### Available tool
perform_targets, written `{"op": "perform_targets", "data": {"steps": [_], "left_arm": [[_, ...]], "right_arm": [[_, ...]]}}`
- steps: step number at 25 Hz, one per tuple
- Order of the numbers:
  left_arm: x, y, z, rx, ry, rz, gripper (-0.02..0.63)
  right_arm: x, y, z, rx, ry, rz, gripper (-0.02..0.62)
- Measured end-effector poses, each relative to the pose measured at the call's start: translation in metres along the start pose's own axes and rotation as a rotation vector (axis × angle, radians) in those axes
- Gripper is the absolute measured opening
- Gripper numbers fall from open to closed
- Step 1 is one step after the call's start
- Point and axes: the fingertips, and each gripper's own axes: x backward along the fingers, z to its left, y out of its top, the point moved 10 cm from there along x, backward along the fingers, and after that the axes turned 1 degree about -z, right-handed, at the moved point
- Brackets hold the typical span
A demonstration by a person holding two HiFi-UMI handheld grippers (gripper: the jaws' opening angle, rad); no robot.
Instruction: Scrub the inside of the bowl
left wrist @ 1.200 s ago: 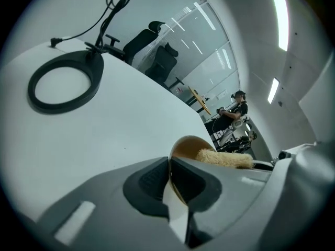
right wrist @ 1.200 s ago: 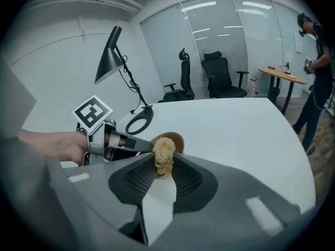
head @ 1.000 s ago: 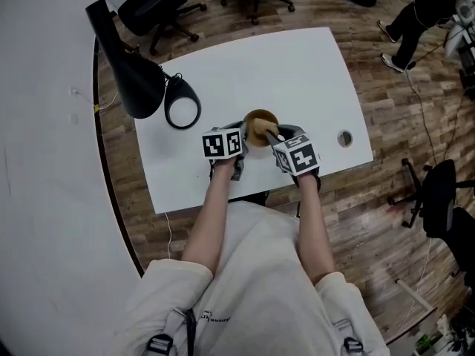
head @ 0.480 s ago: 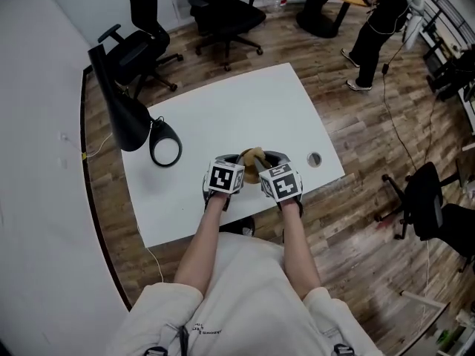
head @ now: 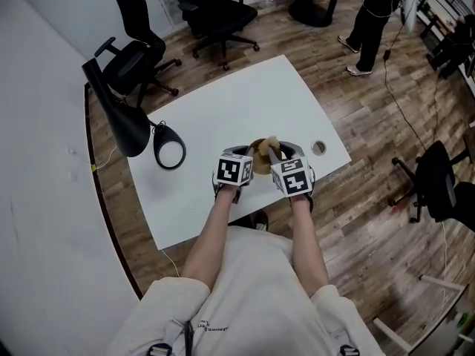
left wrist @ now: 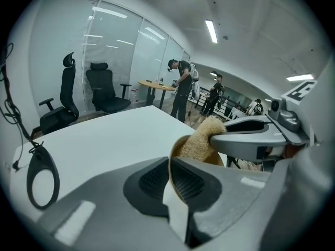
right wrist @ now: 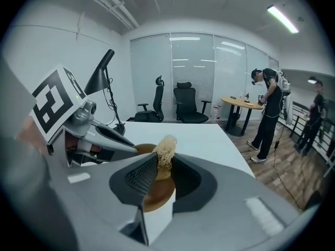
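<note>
A small brown bowl (head: pixel 260 157) sits near the front edge of the white table (head: pixel 223 110). My left gripper (head: pixel 242 162) is shut on the bowl's near-left rim (left wrist: pixel 170 158). My right gripper (head: pixel 277 159) is shut on a tan fibrous scrubber (right wrist: pixel 164 149), which pokes up between its jaws over the bowl (right wrist: pixel 156 191). In the left gripper view the scrubber (left wrist: pixel 201 143) rests inside the bowl, against its far wall, under the right gripper's fingers (left wrist: pixel 246 140). The bowl's floor is mostly hidden by the jaws.
A black desk lamp (head: pixel 122 117) with a ring-shaped base (head: pixel 169 149) stands at the table's left. A round cable hole (head: pixel 318 148) lies right of the bowl. Office chairs (head: pixel 215 13) and a standing person (head: pixel 375 6) are beyond the table.
The head camera has shifted, so the table sits differently in view. Both grippers stay at the bowl; the scrubber has moved a little toward the bowl's right side.
</note>
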Motion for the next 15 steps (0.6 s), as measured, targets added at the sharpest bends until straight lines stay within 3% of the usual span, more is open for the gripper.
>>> {"op": "perform_targets", "data": {"steps": [10, 15], "left_arm": [[0.024, 0.016, 0.013, 0.054, 0.102, -0.100, 0.018], [0.037, 0.023, 0.023, 0.109, 0.149, -0.178, 0.020]], "right_arm": [[0.008, 0.008, 0.002, 0.010, -0.032, -0.034, 0.103], [0.002, 0.018, 0.016, 0.045, 0.020, -0.016, 0.103]]}}
